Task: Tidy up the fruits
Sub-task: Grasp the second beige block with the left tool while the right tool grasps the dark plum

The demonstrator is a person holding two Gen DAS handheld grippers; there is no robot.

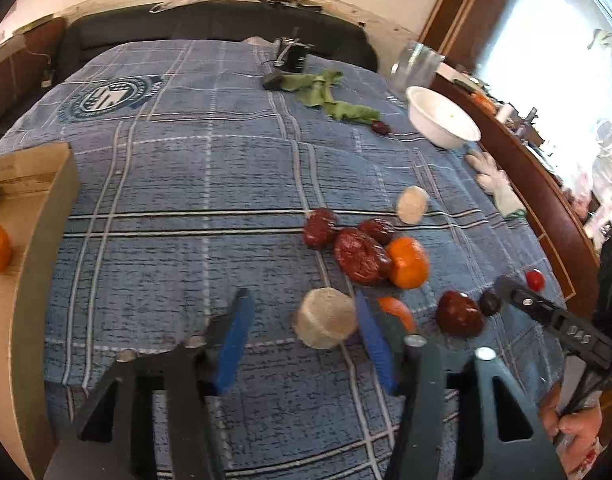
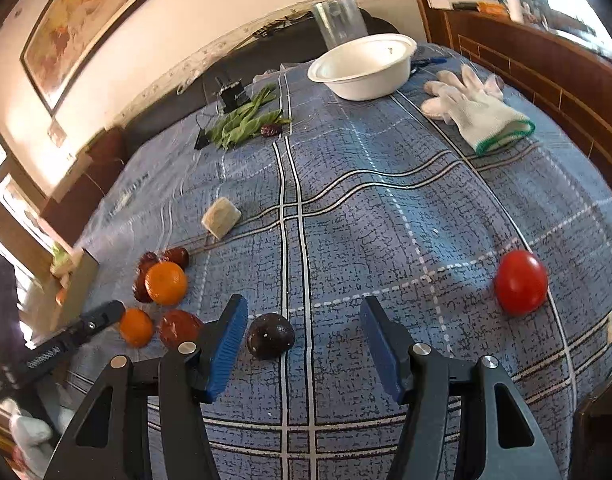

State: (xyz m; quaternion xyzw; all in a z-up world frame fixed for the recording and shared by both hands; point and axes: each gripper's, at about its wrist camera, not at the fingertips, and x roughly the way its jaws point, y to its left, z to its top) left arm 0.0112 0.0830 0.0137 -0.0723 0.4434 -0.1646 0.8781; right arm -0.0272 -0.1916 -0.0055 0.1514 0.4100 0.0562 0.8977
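Left gripper (image 1: 302, 332) fingers spread, pale round fruit (image 1: 325, 323) framed between for pickup. Right gripper (image 2: 302, 340) fingers spread, dark fruit (image 2: 270, 336) bracketed. Fruits scattered on blue plaid cloth (image 2: 366, 208).

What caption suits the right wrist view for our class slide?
Open right gripper around a dark round fruit on the blue plaid cloth, with a red tomato apart to its right.

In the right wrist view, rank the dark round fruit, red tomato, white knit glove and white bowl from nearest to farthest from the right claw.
1. Dark round fruit, between the open fingers, toward the left one.
2. Red tomato, right.
3. White knit glove, far right.
4. White bowl, far centre.
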